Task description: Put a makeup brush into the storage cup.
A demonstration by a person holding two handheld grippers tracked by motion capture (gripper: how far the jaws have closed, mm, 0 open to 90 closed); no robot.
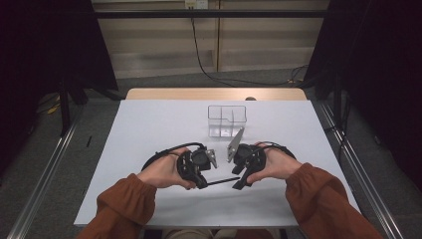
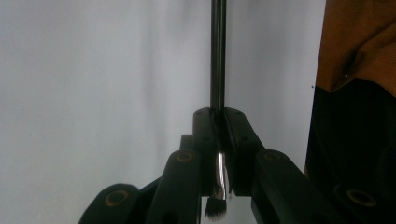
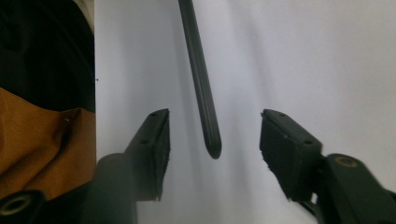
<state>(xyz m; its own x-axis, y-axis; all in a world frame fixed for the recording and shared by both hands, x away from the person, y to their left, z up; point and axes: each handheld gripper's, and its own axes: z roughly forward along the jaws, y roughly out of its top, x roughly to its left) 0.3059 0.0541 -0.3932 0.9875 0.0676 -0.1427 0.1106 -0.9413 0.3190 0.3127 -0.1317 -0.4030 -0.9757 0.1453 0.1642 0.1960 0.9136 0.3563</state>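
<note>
Covering most of the desk (image 1: 149, 129) is a white sheet, with bare wood showing along the far edge. Grey floor, metal rails and dark curtains lie on either side; a black cable runs down the pale back wall. A clear box (image 1: 227, 119) stands right of centre towards the far edge. Near the front edge, a thin black brush (image 1: 222, 181) lies level between both hands, its long axis running left to right, its bristles in the left gripper (image 1: 201, 183) and its handle tip pointing at the right gripper (image 1: 239, 183). The left jaws are clamped on the brush's silver ferrule (image 2: 220, 175). The right jaws stand apart on either side of the handle tip (image 3: 212, 147), not touching it.
</note>
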